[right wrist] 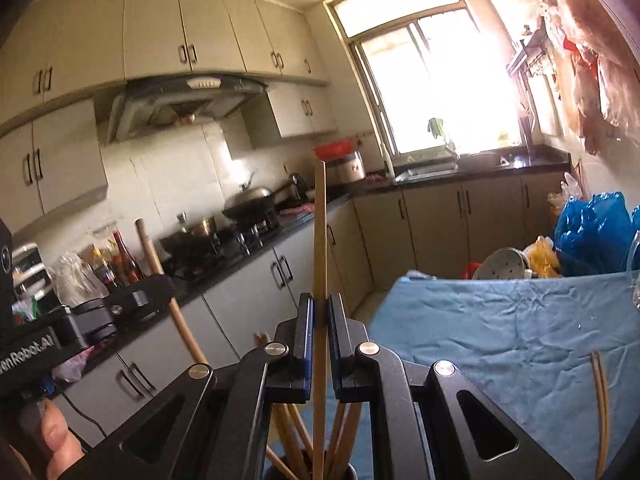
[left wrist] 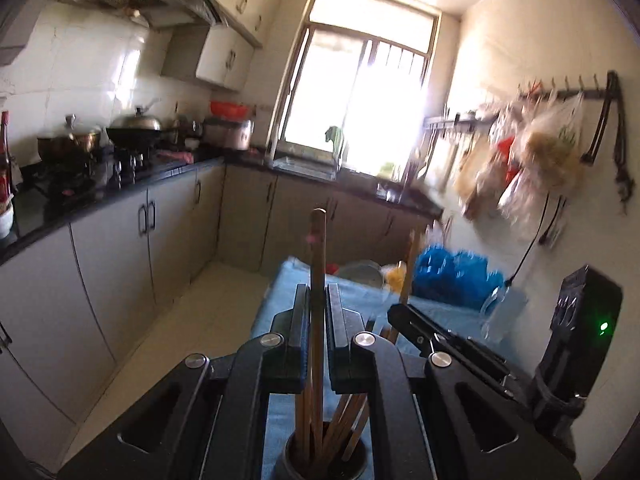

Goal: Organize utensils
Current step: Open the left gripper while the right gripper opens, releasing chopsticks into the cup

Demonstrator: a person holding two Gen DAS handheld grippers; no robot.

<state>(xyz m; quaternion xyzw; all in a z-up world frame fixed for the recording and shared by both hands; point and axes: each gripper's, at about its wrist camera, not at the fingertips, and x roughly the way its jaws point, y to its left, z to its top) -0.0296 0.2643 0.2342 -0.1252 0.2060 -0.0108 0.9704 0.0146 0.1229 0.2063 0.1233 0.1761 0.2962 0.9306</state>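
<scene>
Wooden chopstick point(left wrist: 318, 264) upright, pinched by left hand-held gripper point(left wrist: 318, 300), right hand-held gripper point(right wrist: 319, 312) pinching another chopstick point(right wrist: 320, 232)

We see a wok point(right wrist: 256, 200) and pot point(right wrist: 200, 226) on the stove at 9 o'clock. Bright window point(left wrist: 360, 92) at 12, blue bag point(left wrist: 452, 276) at 2, on the blue cloth point(right wrist: 500, 320).

The chopsticks point(left wrist: 318, 264) in the black grippers' jaws are light brown wood, as are those in the dark holder point(left wrist: 324, 460). The cloth point(right wrist: 500, 320) on the table is plain pale blue, a plastic bag point(right wrist: 592, 224) is vivid blue, the countertop point(left wrist: 120, 192) is black, and the cabinets point(right wrist: 152, 28) are cream.
</scene>
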